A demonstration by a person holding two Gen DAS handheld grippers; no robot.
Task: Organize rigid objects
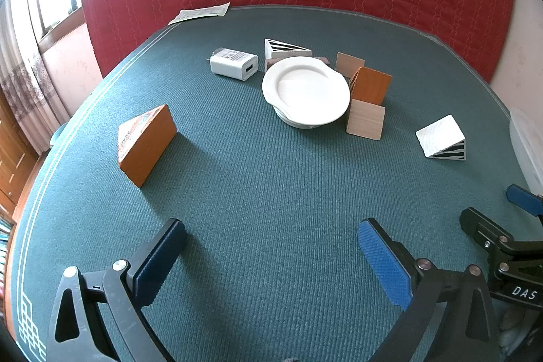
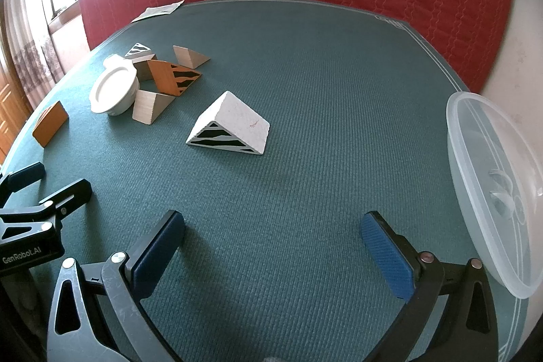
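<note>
The white wedge (image 2: 234,124) is lying ahead and slightly left of the right gripper (image 2: 271,246), its ridge running toward the table's (image 2: 305,56) far-right corner, well clear of the left gripper (image 1: 271,250). Both are hanging wide open, holding nothing. Only the right wrist view is showing the clear container (image 2: 492,192) at the right edge; only the left is showing the white charger (image 1: 234,63).

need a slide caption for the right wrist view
Open right gripper hovers over the green table, facing a white striped wedge, with a clear plastic container at the right edge.
</note>
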